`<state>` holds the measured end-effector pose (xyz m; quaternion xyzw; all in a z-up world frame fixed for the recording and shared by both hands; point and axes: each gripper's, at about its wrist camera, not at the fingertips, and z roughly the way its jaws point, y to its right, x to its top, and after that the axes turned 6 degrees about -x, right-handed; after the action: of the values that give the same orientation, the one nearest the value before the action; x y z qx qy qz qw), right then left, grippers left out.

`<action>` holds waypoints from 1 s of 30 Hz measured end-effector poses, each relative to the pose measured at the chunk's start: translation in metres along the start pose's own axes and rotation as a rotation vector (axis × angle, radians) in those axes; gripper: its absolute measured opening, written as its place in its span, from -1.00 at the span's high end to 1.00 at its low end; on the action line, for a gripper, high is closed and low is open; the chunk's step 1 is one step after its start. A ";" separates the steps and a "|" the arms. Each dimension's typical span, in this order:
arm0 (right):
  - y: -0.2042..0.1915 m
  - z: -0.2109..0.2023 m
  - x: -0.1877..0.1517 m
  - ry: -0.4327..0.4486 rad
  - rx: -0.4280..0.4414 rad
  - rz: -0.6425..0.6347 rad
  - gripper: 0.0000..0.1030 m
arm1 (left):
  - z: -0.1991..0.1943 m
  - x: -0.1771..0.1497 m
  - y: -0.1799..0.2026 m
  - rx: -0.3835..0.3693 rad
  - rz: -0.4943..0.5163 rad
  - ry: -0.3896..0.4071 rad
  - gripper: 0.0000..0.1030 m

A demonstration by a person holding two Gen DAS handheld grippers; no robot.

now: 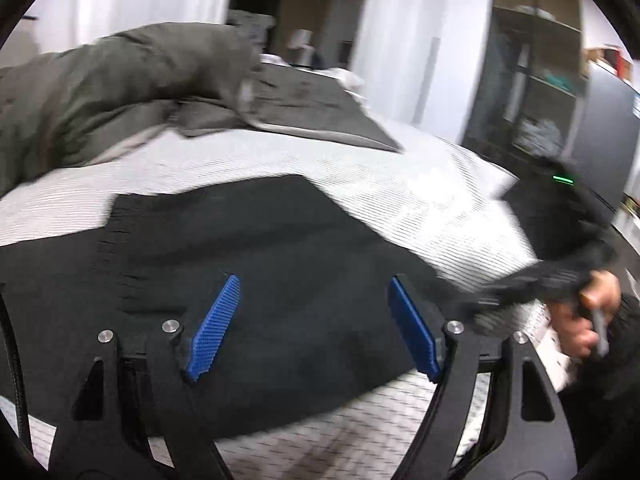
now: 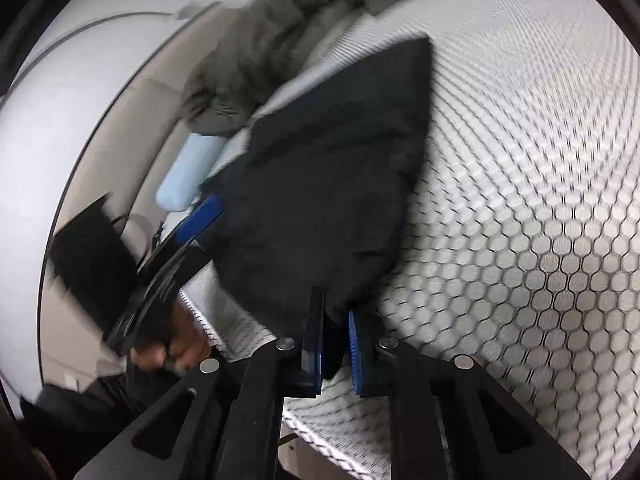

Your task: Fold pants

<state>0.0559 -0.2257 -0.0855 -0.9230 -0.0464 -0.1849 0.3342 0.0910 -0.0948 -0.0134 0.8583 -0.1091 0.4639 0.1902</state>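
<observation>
**Ana:** Pants, dark and already doubled over, lie flat on the honeycomb-patterned mattress. What's the step now, do you think?

**Ben:** Squaring up the fold, I'd judge. The right gripper is clamped on one end of the cloth, blue pads pinching a bunched corner. The left gripper has its jaws apart, with nothing between them.

**Ana:** So where does the fabric sit relative to that open one?

**Ben:** Just beyond and beneath its fingertips; the pants spread across the view behind both pads, untouched by them. In the right wrist view the pants stretch away from the clamped corner toward a grey-green blanket heaped at the far side.

**Ana:** How to do it well?

**Ben:** Keep the pinched corner low and taut so the layers don't slide. Bring the open gripper down on the opposite edge, catching both layers, before lifting. The frames are blurred, so I can't tell exactly how neatly the edges align.
</observation>
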 end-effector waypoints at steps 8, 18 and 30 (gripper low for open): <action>-0.008 -0.018 -0.026 0.031 -0.124 -0.043 0.49 | 0.006 0.002 -0.059 0.101 -0.100 -0.065 -0.45; 0.015 0.006 0.062 0.140 -0.164 0.137 -0.19 | 0.050 -0.011 -0.040 0.118 0.025 -0.200 -0.45; 0.064 0.068 0.159 0.148 -0.213 0.290 0.45 | 0.048 -0.027 -0.045 0.047 0.048 -0.232 -0.46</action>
<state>0.2376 -0.2378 -0.1129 -0.9341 0.1315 -0.2060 0.2604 0.1286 -0.0741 -0.0702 0.9076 -0.1401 0.3683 0.1451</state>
